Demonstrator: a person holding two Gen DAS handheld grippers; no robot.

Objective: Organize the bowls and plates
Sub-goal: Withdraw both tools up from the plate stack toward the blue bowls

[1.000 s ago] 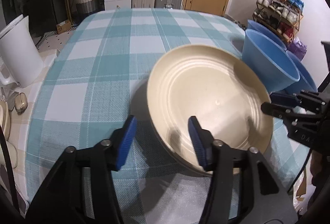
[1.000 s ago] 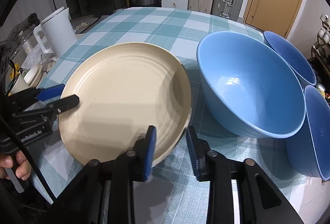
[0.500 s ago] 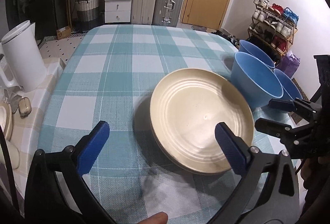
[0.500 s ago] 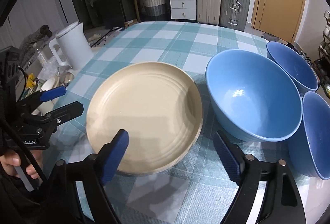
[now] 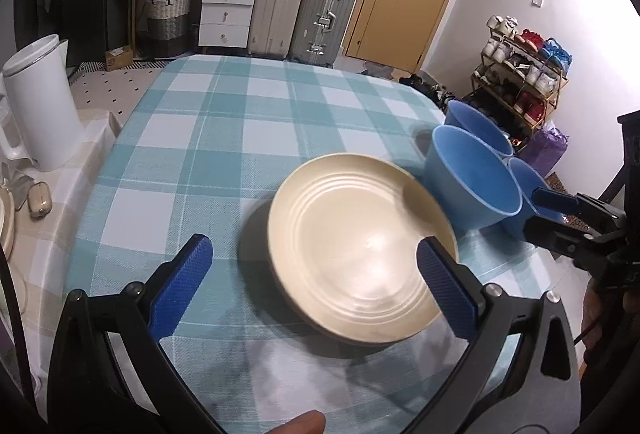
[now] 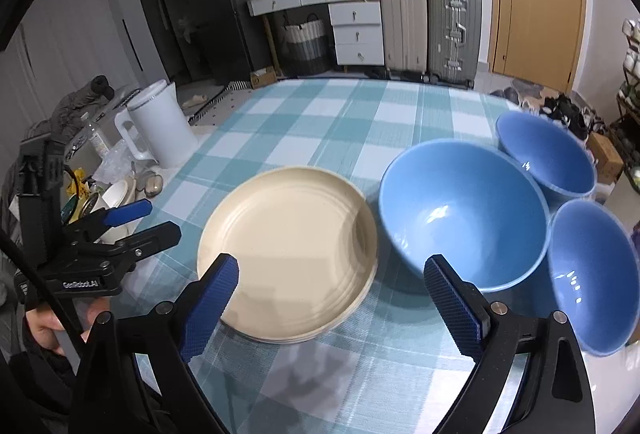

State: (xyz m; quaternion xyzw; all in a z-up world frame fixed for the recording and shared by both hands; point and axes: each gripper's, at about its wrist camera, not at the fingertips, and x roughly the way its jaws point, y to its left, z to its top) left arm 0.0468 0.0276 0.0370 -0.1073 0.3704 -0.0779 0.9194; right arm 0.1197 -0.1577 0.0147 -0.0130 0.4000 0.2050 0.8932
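A stack of cream plates (image 5: 360, 246) (image 6: 290, 258) rests on the checked tablecloth near the table's front. Three blue bowls stand to its right: a large one (image 6: 460, 214) (image 5: 472, 182), a smaller one behind it (image 6: 548, 154) and another at the right edge (image 6: 592, 274). My left gripper (image 5: 316, 282) is open and empty, held back from the plates with its jaws wide apart. My right gripper (image 6: 332, 298) is open and empty too, above the table's front edge between plates and large bowl. Each gripper shows in the other's view (image 6: 132, 222) (image 5: 560, 210).
A white kettle (image 6: 160, 122) (image 5: 40, 102) stands on a side counter left of the table, with cups and clutter (image 6: 116, 194) beside it. Suitcases (image 5: 300, 14), drawers and a door are behind the table. A shoe rack (image 5: 524, 74) is at the right.
Both grippers opened wide, let go of the plate rim and pulled back and up. The top plate now lies flat on the stack.
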